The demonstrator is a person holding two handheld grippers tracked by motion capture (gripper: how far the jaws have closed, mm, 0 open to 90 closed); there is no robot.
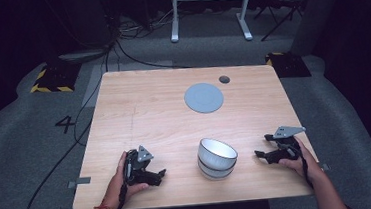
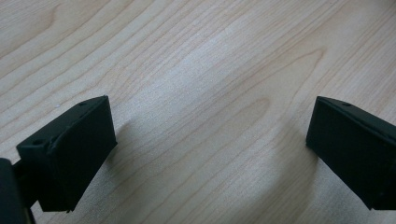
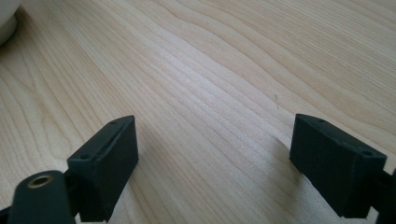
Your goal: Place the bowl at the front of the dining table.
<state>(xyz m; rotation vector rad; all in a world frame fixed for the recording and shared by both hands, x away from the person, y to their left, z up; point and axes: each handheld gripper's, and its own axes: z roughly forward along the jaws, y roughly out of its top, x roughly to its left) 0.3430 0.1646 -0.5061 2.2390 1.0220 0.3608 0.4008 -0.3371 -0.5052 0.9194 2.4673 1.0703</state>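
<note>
Two white bowls (image 1: 217,157), one stacked in the other, stand near the front edge of the wooden table (image 1: 164,116). A grey round plate (image 1: 203,97) lies toward the back of the table. My left gripper (image 1: 162,175) rests low over the wood to the left of the bowls, open, with bare table between its jaws (image 2: 208,140). My right gripper (image 1: 262,146) sits to the right of the bowls, also open, and nothing lies between its jaws (image 3: 212,154). A sliver of a bowl (image 3: 7,18) shows at the top left corner of the right gripper view.
A small dark round hole (image 1: 224,79) sits near the table's back right. Cables run across the grey floor (image 1: 36,146) at the left, and a white frame (image 1: 211,7) stands behind the table.
</note>
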